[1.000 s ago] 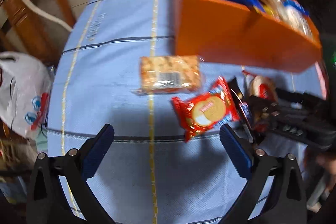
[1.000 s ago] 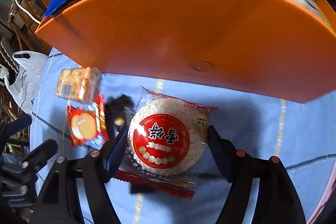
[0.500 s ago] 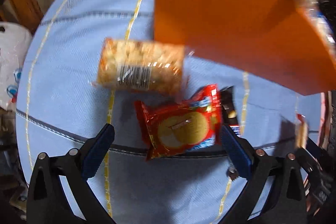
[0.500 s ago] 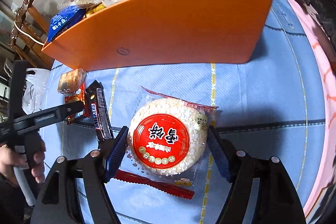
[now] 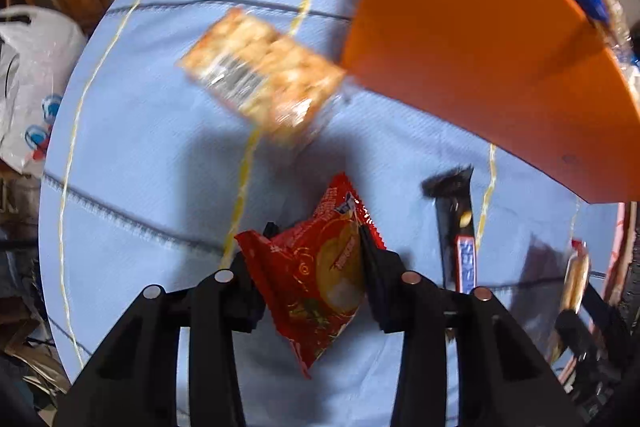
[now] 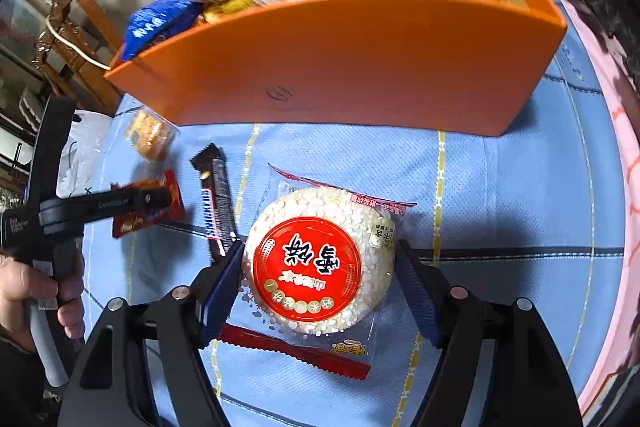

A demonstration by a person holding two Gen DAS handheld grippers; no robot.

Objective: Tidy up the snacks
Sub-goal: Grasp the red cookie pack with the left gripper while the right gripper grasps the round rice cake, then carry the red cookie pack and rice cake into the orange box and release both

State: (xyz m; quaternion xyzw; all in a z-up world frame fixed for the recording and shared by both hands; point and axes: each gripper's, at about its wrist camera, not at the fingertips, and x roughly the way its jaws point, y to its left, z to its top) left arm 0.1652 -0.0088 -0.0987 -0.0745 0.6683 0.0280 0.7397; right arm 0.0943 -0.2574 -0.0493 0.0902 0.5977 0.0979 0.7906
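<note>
A red biscuit packet (image 5: 320, 279) sits crumpled and tilted between the fingers of my left gripper (image 5: 316, 239), whose jaws are closing and pressing on it. The right wrist view shows the same packet (image 6: 140, 215) on the blue cloth under the left gripper (image 6: 144, 201). My right gripper (image 6: 318, 255) is shut on a round rice cake pack (image 6: 316, 267) with a red label. An orange box (image 6: 340, 67) full of snacks stands behind. A clear pack of crackers (image 5: 260, 83) and a dark chocolate bar (image 5: 460, 239) lie in front of the box.
A blue cloth (image 6: 500, 187) covers the round table, with a pink edge (image 6: 624, 187) at the right. A white plastic bag (image 5: 28, 79) and a wooden chair (image 6: 68, 11) stand beyond the table's left side. A person's hand (image 6: 24, 291) holds the left gripper's handle.
My left gripper came down over the red biscuit packet and closed on it, crumpling it. The right gripper drew back from the orange box with the rice cake pack in it.
</note>
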